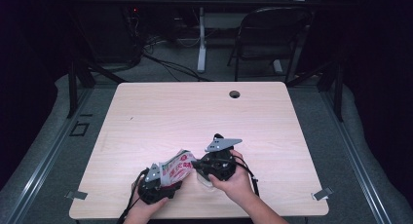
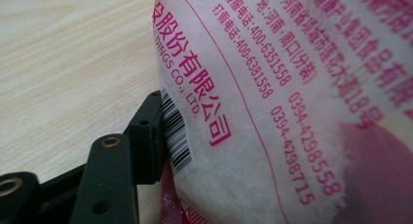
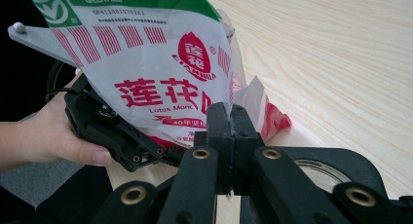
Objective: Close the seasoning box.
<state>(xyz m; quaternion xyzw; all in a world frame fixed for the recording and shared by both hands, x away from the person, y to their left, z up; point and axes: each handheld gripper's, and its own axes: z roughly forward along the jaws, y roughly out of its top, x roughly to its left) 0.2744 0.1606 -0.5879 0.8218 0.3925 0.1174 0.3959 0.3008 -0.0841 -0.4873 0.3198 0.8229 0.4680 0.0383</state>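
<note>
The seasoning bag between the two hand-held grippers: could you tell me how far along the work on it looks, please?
Done: the right hand-held gripper is shut on a thin edge of the seasoning bag. In hand: the left hand-held gripper sits at the bag's other end, one jaw against the barcode; whether it is clamped is unclear. Left: the bag looks full, and no tear or opening shows, so any opening or emptying has not started.

Pale wood-grain surface [image 1: 160,112] with a round cable hole [image 1: 234,94] near its far edge, standing on grey carpet [image 1: 58,151]. Beyond it, a black folding chair [image 1: 270,34], a white table leg [image 1: 201,39] and tangled cables [image 1: 160,58]. Dark, unlit surroundings on either side.
</note>
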